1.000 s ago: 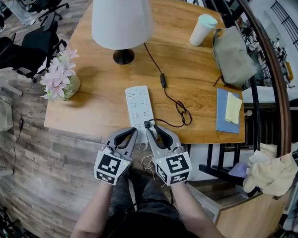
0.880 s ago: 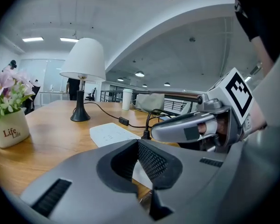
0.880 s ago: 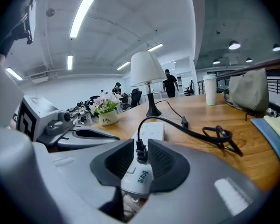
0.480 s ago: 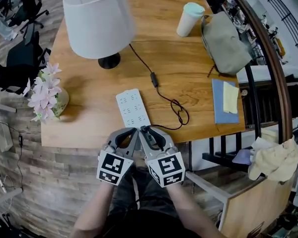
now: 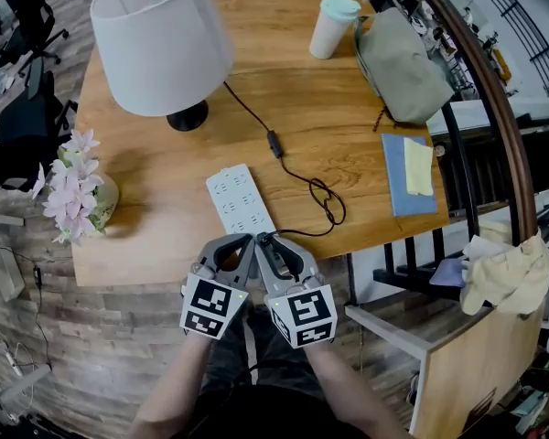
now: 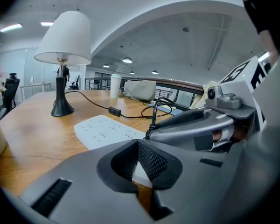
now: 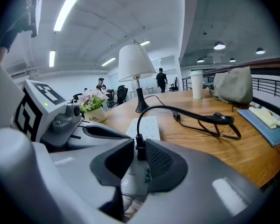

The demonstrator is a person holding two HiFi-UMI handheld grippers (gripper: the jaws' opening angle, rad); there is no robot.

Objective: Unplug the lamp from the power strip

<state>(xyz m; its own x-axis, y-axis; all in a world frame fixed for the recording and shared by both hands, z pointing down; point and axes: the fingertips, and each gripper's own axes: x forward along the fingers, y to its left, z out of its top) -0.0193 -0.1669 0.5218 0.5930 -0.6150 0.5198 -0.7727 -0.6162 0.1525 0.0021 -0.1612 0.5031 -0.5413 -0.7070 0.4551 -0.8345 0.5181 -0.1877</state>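
Note:
The white-shaded lamp (image 5: pixel 156 44) stands at the table's far left. Its black cord (image 5: pixel 297 176) loops across the wood to a black plug (image 7: pixel 139 149) standing in the near end of the white power strip (image 5: pixel 238 204). My right gripper (image 5: pixel 268 243) is shut on that plug, a pad on each side of it. My left gripper (image 5: pixel 245 242) sits right beside it, shut, its tips over the strip's near end (image 6: pixel 141 171) with nothing between them. In the left gripper view the right gripper (image 6: pixel 196 125) fills the right side.
A pot of pink flowers (image 5: pixel 73 190) stands at the table's left edge. A mint-lidded cup (image 5: pixel 332 24), a grey-green bag (image 5: pixel 398 58) and a blue notebook (image 5: pixel 407 176) occupy the right side. The table's near edge is under both grippers. A railing (image 5: pixel 494 126) runs past the right.
My left gripper has moved right and now sits against the right gripper at the strip's near end. The right gripper has stayed on the plug.

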